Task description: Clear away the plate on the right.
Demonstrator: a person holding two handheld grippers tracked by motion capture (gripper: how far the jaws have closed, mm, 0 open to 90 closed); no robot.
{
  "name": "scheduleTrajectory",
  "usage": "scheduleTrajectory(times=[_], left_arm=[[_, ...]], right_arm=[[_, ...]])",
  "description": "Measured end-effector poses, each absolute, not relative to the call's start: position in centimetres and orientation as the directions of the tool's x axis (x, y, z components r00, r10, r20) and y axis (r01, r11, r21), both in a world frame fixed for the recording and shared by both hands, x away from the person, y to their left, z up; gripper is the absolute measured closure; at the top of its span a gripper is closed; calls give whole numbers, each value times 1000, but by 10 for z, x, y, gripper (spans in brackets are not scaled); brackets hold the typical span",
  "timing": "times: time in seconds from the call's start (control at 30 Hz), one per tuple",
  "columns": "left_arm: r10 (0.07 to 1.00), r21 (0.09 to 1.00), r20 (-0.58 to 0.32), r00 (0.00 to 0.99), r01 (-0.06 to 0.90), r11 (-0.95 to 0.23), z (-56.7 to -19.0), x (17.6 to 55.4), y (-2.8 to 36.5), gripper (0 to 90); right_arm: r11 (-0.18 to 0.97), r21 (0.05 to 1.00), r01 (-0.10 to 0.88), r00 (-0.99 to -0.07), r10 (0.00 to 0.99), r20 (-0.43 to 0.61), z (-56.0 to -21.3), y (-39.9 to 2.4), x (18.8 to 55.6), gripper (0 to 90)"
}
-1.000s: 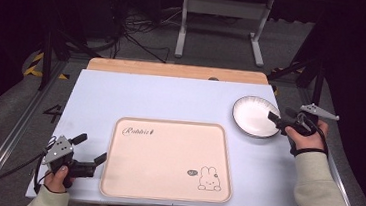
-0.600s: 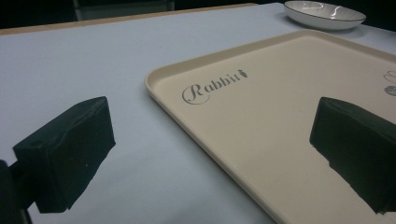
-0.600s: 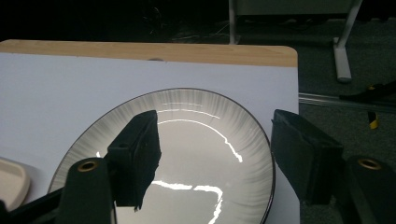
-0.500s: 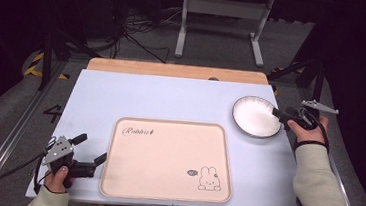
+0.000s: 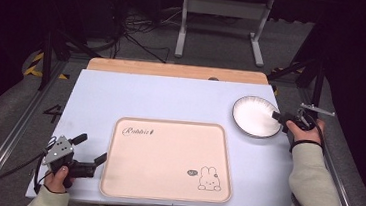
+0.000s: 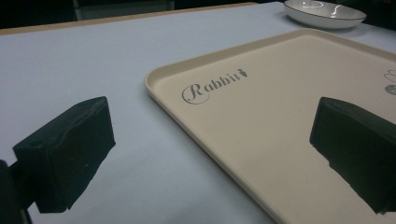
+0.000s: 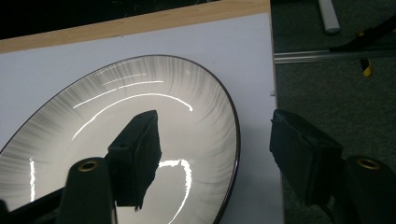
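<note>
**Right tongs astride the rim of the white plate**

The white plate, dark-edged and finely streaked toward its rim, rests on the pale table at about 2 o'clock from the table's centre, close to the right edge. The right tongs approach it from 3 o'clock. In the right gripper view, one black pad hangs over the plate's glossy interior and the other stands outside the rim, above the table edge, so that the rim lies between them. The jaws have just been closing but remain partly apart; neither pad is seen pressing on the rim.

The cream tray, printed with "Rabbit" lettering and a small rabbit drawing, lies at 6 o'clock from the table's centre, well apart from the plate.

The left tongs rest at 8 o'clock, just beside the tray's left edge, jaws spread wide with nothing between them. In the left gripper view, one pad lies over the table and the other over the tray.
</note>
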State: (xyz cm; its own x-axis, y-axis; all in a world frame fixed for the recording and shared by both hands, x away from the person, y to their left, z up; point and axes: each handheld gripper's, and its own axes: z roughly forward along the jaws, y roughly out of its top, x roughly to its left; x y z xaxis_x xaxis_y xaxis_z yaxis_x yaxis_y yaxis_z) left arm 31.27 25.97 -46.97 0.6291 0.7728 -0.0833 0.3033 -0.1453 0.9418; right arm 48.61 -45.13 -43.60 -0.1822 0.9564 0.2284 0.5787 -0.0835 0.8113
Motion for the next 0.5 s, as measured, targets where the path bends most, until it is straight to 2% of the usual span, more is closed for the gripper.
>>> scheduleTrajectory(times=[0.5], left_arm=[[776, 942, -82, 625, 302, -144, -470, 312, 259, 4]], right_arm=[[-166, 756, 633, -132, 939, 317, -449, -458, 485, 610]])
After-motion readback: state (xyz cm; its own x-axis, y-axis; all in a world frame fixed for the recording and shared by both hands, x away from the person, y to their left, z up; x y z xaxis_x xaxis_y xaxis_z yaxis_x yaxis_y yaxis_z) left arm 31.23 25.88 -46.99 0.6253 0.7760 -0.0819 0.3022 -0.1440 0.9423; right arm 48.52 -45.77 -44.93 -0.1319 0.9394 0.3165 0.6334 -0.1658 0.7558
